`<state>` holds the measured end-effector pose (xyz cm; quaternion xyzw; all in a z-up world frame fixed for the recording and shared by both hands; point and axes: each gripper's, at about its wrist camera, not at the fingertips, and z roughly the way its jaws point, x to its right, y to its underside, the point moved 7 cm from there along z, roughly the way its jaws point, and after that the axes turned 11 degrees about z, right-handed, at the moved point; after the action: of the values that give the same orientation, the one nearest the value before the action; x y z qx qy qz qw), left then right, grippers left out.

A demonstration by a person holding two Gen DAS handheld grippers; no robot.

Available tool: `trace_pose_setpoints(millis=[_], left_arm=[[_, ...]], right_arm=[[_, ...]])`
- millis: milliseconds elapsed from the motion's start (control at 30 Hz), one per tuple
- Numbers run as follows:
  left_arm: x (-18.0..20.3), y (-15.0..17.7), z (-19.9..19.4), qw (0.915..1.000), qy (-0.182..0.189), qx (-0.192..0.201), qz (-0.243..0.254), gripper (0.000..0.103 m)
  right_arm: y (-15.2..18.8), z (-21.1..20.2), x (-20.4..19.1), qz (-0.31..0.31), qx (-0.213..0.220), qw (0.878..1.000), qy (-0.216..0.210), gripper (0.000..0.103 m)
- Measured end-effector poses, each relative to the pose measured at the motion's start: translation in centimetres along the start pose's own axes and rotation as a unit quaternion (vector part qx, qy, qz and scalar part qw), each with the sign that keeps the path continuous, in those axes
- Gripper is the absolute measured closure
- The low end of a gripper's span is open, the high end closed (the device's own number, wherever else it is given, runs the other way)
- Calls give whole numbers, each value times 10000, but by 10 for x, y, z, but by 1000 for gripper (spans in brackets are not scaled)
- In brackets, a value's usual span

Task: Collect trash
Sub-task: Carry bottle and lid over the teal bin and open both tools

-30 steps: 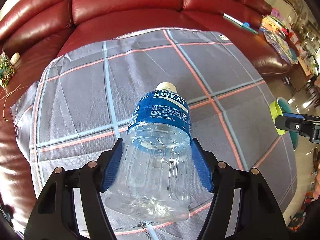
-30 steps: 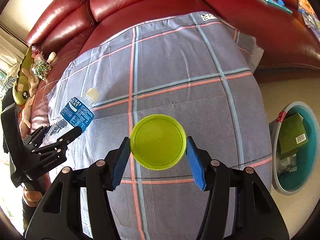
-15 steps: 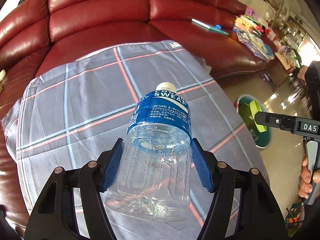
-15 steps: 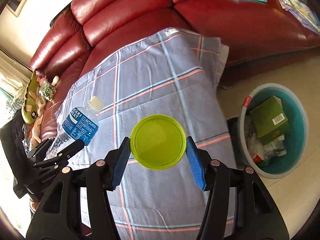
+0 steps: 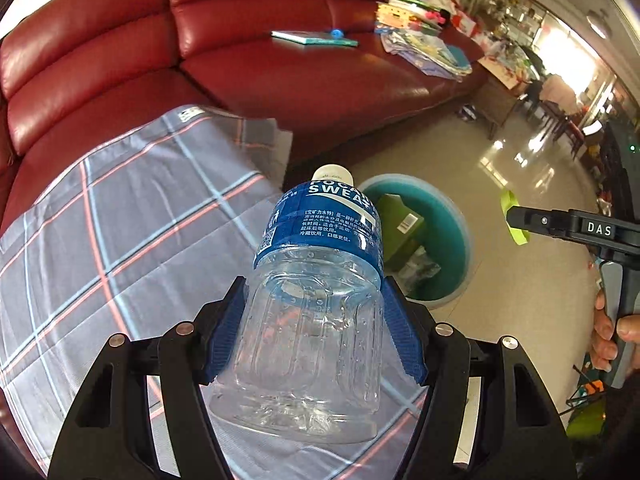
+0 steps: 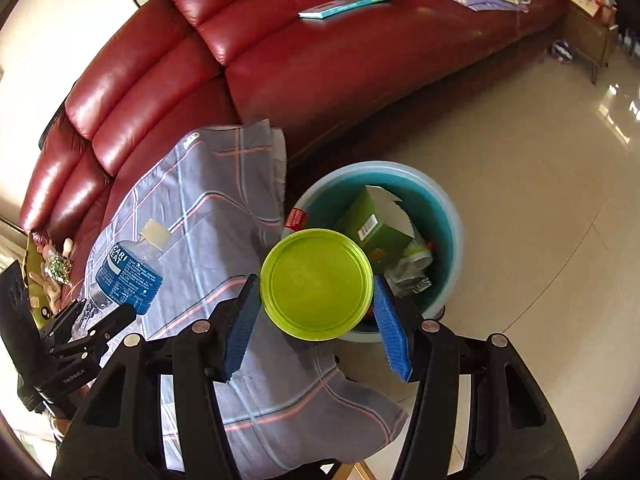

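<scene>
My left gripper (image 5: pixel 314 332) is shut on a clear plastic bottle (image 5: pixel 316 300) with a blue label and a white cap, held above the edge of the checked grey cloth (image 5: pixel 132 216). The same bottle (image 6: pixel 128 270) shows at the left of the right wrist view. My right gripper (image 6: pixel 316 314) is shut on a round lime-green lid (image 6: pixel 316 284), hanging over the near rim of a teal trash bin (image 6: pixel 444 216). The bin (image 5: pixel 452 224) holds a green carton (image 6: pixel 376 224) and crumpled wrappers. In the left wrist view the green lid (image 5: pixel 514 216) appears edge-on at the right.
A dark red leather sofa (image 6: pixel 304 52) curves behind the cloth, with a book (image 6: pixel 344 4) and piled papers (image 5: pixel 424 48) on its seat. Shiny beige floor (image 6: pixel 520 152) lies around the bin. A hand (image 5: pixel 608 336) grips the right tool's handle. Small items (image 6: pixel 52 264) lie at the sofa's left.
Both grippers have swung to the right, off the cloth toward the bin, each still holding its object. The bin now lies right beyond the lid and behind the bottle.
</scene>
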<state>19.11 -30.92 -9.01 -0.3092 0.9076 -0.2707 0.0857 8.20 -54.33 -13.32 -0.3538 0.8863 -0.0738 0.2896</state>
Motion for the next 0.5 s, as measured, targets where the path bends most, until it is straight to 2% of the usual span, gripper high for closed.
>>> trace_pose_setpoints(millis=[200, 233, 300, 367, 500], left_arm=[[36, -22, 33, 9993, 110, -195, 312, 35], [39, -24, 38, 9991, 122, -223, 349, 35], [46, -30, 48, 9987, 153, -285, 403, 35], [51, -35, 57, 9984, 178, -329, 433, 35], [62, -42, 71, 9973, 253, -420, 538, 35]], right_arm=[[-4, 32, 25, 210, -277, 9994, 18, 49], [-6, 39, 28, 266, -361, 9990, -11, 47], [-8, 49, 31, 305, -440, 9986, -56, 34], [-9, 54, 31, 347, -491, 9981, -139, 26], [-19, 53, 37, 440, -368, 9983, -101, 24]])
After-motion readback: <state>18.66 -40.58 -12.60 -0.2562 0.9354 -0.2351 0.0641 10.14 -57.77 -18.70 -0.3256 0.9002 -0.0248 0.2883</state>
